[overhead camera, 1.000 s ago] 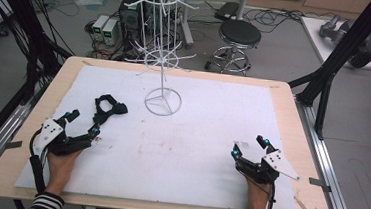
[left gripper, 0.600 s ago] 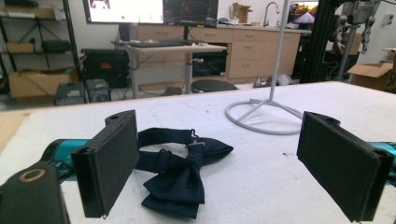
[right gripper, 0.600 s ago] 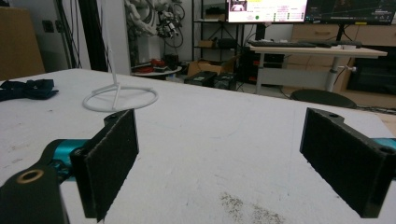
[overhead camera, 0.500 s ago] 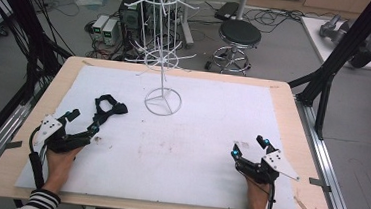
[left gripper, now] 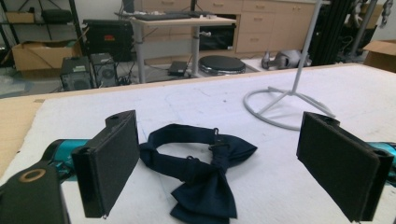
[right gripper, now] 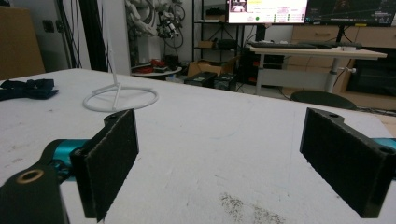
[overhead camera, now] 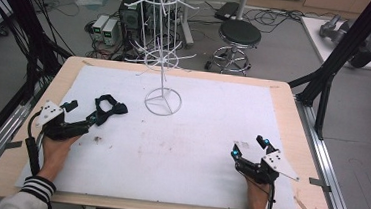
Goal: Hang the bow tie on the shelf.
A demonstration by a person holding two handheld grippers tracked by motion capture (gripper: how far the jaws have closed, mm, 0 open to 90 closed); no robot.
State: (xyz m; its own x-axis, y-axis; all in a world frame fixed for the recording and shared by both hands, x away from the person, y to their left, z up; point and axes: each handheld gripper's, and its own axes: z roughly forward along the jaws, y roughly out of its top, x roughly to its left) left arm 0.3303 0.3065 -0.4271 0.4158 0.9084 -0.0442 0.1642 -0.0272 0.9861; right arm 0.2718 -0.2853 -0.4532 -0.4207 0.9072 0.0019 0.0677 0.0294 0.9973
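Left tool, jaws wide open, frames the bow tie; might pinch only its loose strap and drag it.

Quick count from where I'm standing: one navy bow tie on the white mat, one white wire display rack, two handheld grippers, left and right, and one round stool behind.

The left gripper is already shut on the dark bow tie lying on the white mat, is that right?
Not quite: the left gripper is open. In the left gripper view its jaws stand wide apart, with the dark bow tie lying untouched between them on the white mat.
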